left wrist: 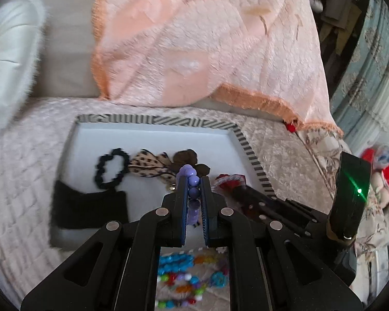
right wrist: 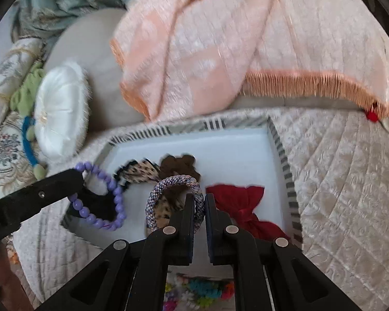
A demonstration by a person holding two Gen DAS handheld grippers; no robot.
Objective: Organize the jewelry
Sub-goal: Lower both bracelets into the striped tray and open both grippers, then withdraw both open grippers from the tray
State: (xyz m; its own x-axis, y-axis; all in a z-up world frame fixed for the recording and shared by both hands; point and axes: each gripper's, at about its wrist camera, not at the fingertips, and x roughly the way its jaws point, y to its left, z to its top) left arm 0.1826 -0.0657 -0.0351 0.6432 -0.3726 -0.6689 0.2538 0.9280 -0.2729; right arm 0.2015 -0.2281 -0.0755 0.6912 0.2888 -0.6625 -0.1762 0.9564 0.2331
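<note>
My left gripper (left wrist: 193, 181) is shut on a purple bead bracelet (left wrist: 190, 178) and holds it above the near part of a white tray with a striped rim (left wrist: 249, 147). In the right wrist view the same bracelet (right wrist: 116, 197) hangs from the left gripper (right wrist: 76, 178) over the tray's left side. My right gripper (right wrist: 200, 199) is shut on a woven lilac bracelet (right wrist: 168, 184), held above the tray (right wrist: 285, 165). In the tray lie a black bead bracelet (left wrist: 111, 167), a leopard-print bow (left wrist: 147, 164), a brown bow (left wrist: 186, 158), a red bow (right wrist: 236, 197) and a black pouch (left wrist: 88, 210).
The tray rests on a quilted cream cover (right wrist: 345, 181). A pink fringed blanket (left wrist: 207, 39) hangs behind it. A white round cushion (right wrist: 62, 114) lies at the left. Several coloured bead pieces (left wrist: 189, 282) lie on the cover below the grippers.
</note>
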